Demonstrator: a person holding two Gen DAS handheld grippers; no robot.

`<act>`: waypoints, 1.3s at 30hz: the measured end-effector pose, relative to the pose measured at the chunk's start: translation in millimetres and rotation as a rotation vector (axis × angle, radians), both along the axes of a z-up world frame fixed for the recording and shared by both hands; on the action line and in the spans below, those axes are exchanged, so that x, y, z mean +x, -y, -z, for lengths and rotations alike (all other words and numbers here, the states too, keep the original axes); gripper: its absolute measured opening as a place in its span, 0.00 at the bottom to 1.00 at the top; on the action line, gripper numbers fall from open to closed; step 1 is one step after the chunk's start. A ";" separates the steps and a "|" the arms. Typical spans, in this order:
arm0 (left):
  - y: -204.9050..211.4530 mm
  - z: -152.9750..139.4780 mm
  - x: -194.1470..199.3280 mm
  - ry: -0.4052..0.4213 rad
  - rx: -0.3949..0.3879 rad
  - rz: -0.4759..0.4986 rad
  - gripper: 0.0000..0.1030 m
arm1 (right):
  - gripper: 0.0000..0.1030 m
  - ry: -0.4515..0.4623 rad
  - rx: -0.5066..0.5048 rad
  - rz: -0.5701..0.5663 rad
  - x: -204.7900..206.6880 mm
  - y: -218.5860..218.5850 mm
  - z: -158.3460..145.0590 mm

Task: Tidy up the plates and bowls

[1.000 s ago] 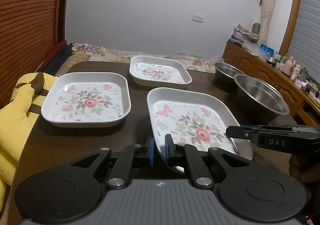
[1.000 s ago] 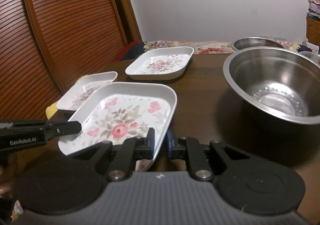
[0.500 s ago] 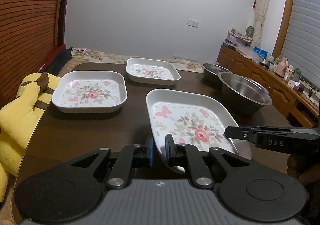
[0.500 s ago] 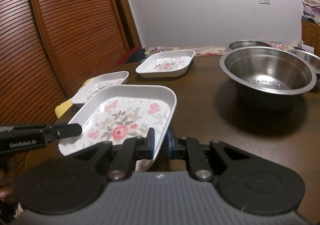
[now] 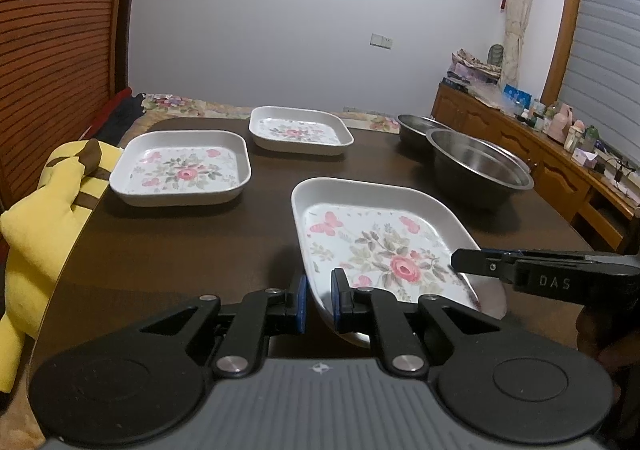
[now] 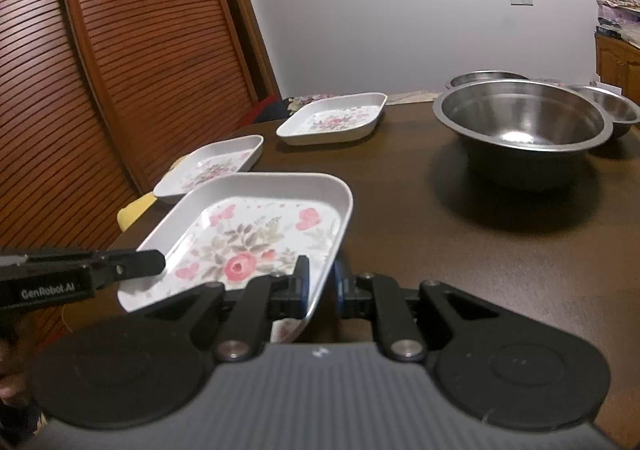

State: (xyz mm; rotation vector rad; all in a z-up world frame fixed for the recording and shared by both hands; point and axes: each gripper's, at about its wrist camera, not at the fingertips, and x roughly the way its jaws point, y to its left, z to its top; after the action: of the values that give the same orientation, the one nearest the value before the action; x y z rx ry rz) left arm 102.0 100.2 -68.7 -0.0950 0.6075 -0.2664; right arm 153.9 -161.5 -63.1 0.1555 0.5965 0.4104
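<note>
- Pinching the left rim of the near floral plate with the left gripper, blue pads pressed together on the thin wall.
- Clamping the same plate's opposite rim with the right gripper, pads tight on the edge, seen up close in the right wrist view.
- Riding tilted between the two tools at the near edge of the dark table; cannot tell whether its underside touches the wood.
- Showing pink roses and butterflies across the held plate's white floor.
- Sitting flat by the table's left edge, a second floral plate, well apart from the held one.
- Resting toward the far edge, a third floral plate, just beyond the second.
- Standing near the right edge, a large steel bowl, upright.
- Peeking out just behind it, a smaller steel bowl, so close that contact cannot be judged.
- Appearing only in the right wrist view, a third small steel bowl at the large one's right.
- Slumping against the left edge, a yellow plush toy with brown stripes.
- Running along the right wall, a wooden sideboard crowded with small bottles.
</note>
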 end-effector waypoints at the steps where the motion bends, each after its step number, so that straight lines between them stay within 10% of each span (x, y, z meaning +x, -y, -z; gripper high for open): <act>1: 0.5 1.1 0.0 -0.002 0.001 0.001 0.13 | 0.14 -0.001 0.003 0.001 -1.1 1.4 1.5; 39: -2.3 21.2 6.0 -0.055 0.004 -0.022 0.13 | 0.14 -0.021 0.024 0.000 -2.1 3.1 15.1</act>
State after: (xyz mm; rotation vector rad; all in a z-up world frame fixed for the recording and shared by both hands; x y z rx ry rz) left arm 107.9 102.5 -89.8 -0.1055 0.6613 -0.2423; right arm 151.8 -164.6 -78.2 0.1834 0.6126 0.4161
